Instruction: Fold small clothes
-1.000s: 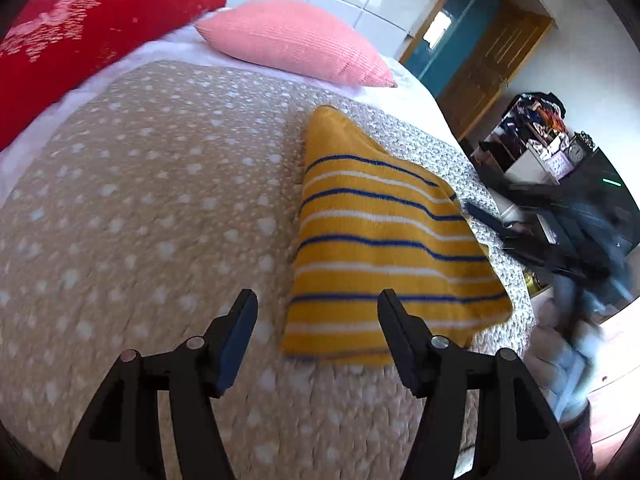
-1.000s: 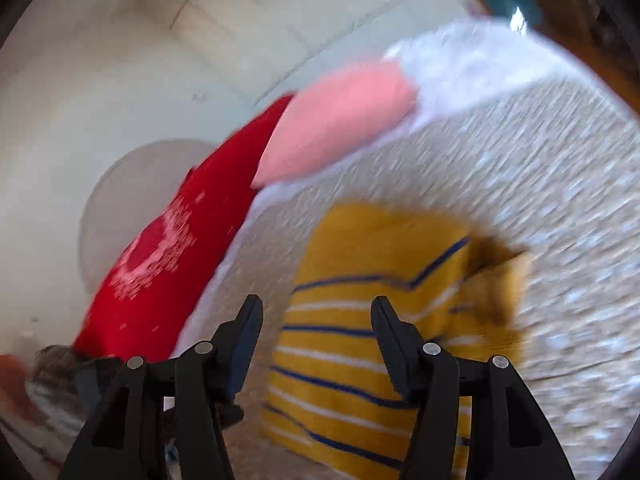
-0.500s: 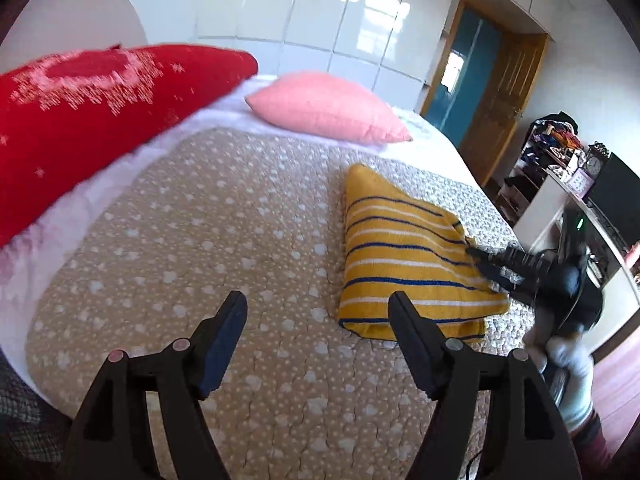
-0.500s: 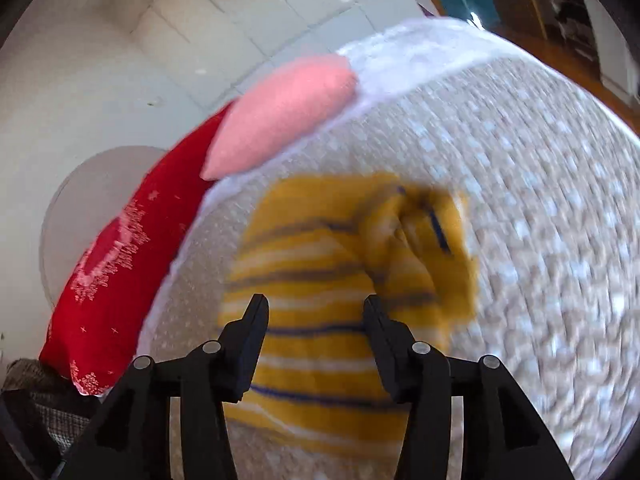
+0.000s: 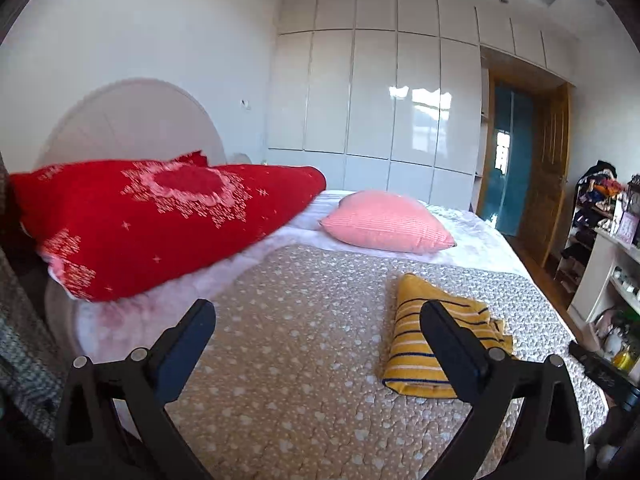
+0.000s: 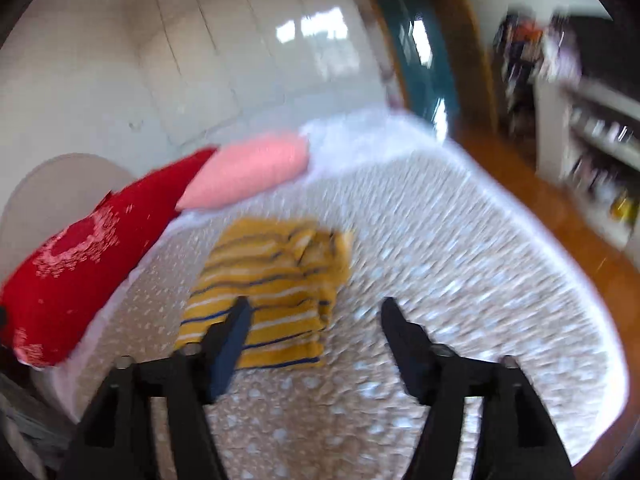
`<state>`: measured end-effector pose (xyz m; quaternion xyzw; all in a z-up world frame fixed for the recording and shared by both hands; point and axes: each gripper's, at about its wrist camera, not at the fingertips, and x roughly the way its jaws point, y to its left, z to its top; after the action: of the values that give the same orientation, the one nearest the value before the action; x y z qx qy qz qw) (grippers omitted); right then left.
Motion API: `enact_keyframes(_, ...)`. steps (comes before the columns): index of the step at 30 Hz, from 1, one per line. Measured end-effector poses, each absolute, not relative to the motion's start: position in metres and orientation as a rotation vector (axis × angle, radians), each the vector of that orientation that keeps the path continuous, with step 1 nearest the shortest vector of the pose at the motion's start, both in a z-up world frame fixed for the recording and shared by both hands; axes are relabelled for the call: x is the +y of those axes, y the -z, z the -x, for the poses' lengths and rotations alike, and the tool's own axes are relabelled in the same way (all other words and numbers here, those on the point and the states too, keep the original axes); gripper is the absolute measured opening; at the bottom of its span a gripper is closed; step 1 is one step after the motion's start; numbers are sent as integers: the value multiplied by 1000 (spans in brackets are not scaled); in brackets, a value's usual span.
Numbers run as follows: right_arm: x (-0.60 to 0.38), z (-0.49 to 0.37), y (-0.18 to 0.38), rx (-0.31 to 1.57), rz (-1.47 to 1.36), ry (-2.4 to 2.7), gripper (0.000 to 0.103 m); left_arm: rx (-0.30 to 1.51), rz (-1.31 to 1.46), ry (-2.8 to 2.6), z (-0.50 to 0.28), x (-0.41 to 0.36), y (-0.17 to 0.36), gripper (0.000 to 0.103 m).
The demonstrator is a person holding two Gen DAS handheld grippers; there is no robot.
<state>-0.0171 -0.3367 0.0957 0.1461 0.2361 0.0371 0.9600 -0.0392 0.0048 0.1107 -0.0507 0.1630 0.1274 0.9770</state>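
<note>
A small yellow garment with blue and white stripes [image 5: 416,340] lies folded on the beige dotted bedspread [image 5: 304,352], toward the right side of the bed. It also shows in the blurred right wrist view [image 6: 276,280], with a bunched part on its right side. My left gripper [image 5: 316,324] is open and empty, held above the bed, well back from the garment. My right gripper [image 6: 316,316] is open and empty, above the bedspread just right of the garment's near edge.
A red pillow [image 5: 160,220] and a pink pillow [image 5: 384,220] lie at the head of the bed. White wardrobe doors [image 5: 376,92] stand behind. Shelves with clutter [image 5: 600,232] and a wooden door [image 5: 548,184] are to the right.
Both grippers have pulled back and up from the garment, which now lies farther away. The right gripper has swung to the right. Both stay open and empty.
</note>
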Motion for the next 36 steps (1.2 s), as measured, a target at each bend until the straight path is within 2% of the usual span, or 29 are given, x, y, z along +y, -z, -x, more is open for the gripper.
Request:
enact_keyframes(2,-338,42,-107,386,-293,-8,103,333,76,-237,48,-4,-117,102)
enact_keyframes(6,-354,75,-114,263,-364,76,103,339,69,-178,56,-16,-117,103)
enact_keyframes(17,-345,51,-85,480,-305,64,103,571,99,-57,37,-37,-77,103)
enact_keyframes(23,-326,39,-56,603,-329,10,103,603,84,-74,35,-39,-65,103)
enact_keyframes(36,-293,32,-37,681,-259,-71,103,656,49,-102,26,-41,-49,103)
